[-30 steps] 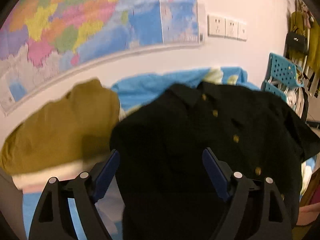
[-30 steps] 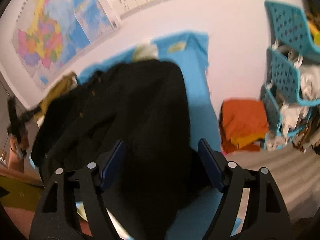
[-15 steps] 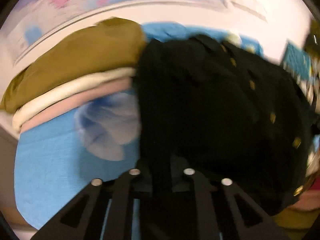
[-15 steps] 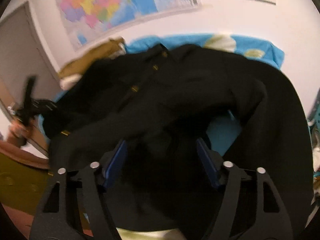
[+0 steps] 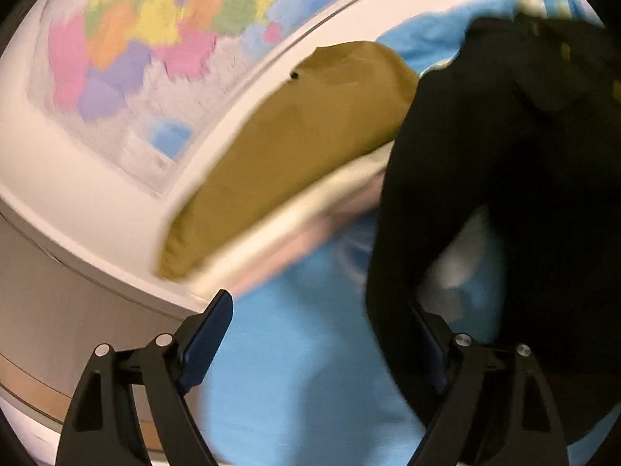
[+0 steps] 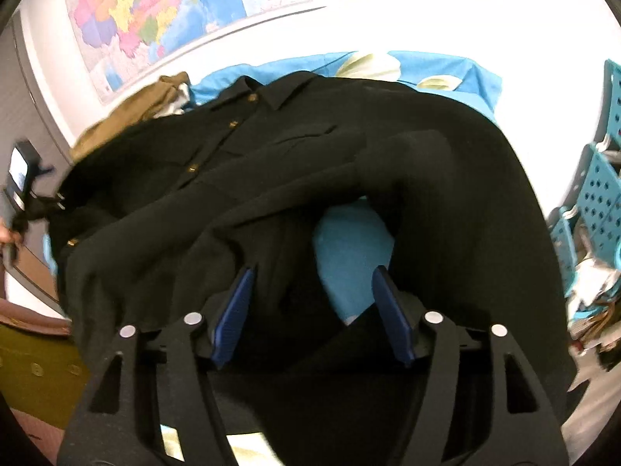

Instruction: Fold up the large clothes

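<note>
Black shirt [image 5: 504,155] takes up the whole 3 o'clock side of the left wrist view, draped over the blue sheet [image 5: 302,369] with a fold of it hanging down toward 4 o'clock. The left gripper [image 5: 326,334] has its jaws spreading apart right now; the blue pad at 7 o'clock sits over bare sheet, while the other finger at 5 o'clock is right up against the shirt's edge, partly hidden by the cloth, and nothing is pinched between them. At 10 to 12 o'clock there's a colourful wall map [image 5: 155,39], pretty blurred, and just under it a stack of folded clothes [image 5: 291,147], olive piece on top, cream and pinkish layers below, touching the shirt at its right end. Right wrist view: same shirt [image 6: 310,163] spread across the middle of the frame, collar toward 12 o'clock, gold buttons running down to 9 o'clock, a sleeve folded across so a patch of sheet [image 6: 349,248] peeks through near centre. The right gripper [image 6: 310,303] is also opening, both blue pads clear, with dark fabric and that patch of sheet lying between them but not squeezed. The map [image 6: 174,11] is at 11 o'clock, the olive pile [image 6: 143,105] at 10, teal plastic baskets [image 6: 597,182] at 3, and the other gripper in a hand [image 6: 7,229] out at 9 o'clock by the shirt's edge.
</note>
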The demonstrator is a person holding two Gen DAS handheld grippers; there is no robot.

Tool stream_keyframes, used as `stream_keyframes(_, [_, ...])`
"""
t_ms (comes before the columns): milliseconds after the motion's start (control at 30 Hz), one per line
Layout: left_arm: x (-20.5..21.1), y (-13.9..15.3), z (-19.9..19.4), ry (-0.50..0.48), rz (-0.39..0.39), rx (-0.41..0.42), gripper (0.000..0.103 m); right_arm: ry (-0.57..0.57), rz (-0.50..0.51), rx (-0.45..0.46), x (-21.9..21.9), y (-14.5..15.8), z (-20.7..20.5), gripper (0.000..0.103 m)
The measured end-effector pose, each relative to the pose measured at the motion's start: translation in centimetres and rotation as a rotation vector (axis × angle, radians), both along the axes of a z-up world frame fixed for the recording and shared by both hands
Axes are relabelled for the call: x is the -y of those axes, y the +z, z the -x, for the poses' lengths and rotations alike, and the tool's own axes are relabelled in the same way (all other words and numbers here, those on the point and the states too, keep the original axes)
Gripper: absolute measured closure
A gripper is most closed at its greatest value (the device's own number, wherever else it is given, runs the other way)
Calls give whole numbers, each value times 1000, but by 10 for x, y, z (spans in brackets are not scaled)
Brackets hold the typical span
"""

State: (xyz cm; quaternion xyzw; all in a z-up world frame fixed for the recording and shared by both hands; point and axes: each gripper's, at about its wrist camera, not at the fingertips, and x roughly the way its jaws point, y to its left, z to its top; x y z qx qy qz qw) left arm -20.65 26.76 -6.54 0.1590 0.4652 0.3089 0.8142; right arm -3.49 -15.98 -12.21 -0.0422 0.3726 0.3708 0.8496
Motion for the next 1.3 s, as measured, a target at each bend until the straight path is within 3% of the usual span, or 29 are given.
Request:
stream_keyframes(67, [-14, 15, 17, -24, 286, 158, 20, 44, 32, 21, -9, -1, 7, 23])
stream_keyframes(100, [-19, 23, 27, -62, 392, 232, 20, 53, 64, 35, -15, -4, 8, 23])
stream_keyframes(133, [-21, 27, 33, -82, 429, 270, 18, 57, 88, 40, -21, -8, 9, 27])
stream_keyframes(233, [-15, 34, 50, -138, 453, 316, 13, 42, 85, 41, -20, -6, 12, 64])
stream_keyframes(267, [-12, 34, 51, -145, 455, 311, 13, 42, 29, 12, -10, 0, 12, 80])
stream_keyframes(333, [-8, 30, 49, -162, 473, 311, 13, 18, -130, -5, 24, 20, 18, 95])
stream_keyframes(400, [-11, 27, 55, -195, 523, 329, 13, -37, -231, 9, 57, 35, 26, 96])
stream_keyframes(467, [-11, 29, 57, -239, 601, 337, 10, -60, -300, -15, 80, 37, 28, 96])
stream_keyframes(567, [-6, 20, 62, -283, 665, 323, 8, -91, -173, -67, 70, 15, 22, 94])
stream_keyframes(633, [-2, 12, 61, -290, 658, 284, 7, -125, -110, -67, 60, 5, 20, 80])
stream_keyframes(700, [7, 0, 61, -302, 645, 220, 7, -156, -128, -24, 61, 11, 26, 62])
stream_keyframes(800, [15, -12, 64, -306, 635, 188, 7, -158, -160, 52, 58, 27, 37, 54])
stream_keyframes(900, [13, -22, 69, -308, 695, 193, 20, -116, -166, 121, 45, 44, 54, 53])
stream_keyframes(1000, [14, -17, 73, -294, 716, 202, 23, -38, -171, 155, 23, 53, 68, 52])
stream_keyframes(1133, [31, -1, 92, -351, 717, 236, 23, 208, -186, 177, -35, 54, 101, 52])
stream_keyframes(1167, [35, -2, 94, -362, 718, 229, 27, 268, -183, 181, -49, 53, 107, 52])
stream_keyframes(1267, [44, -17, 84, -357, 725, 165, 69, 442, -149, 188, -103, 47, 127, 49])
stream_keyframes(1300, [42, -22, 80, -347, 732, 161, 76, 481, -131, 191, -120, 44, 132, 45])
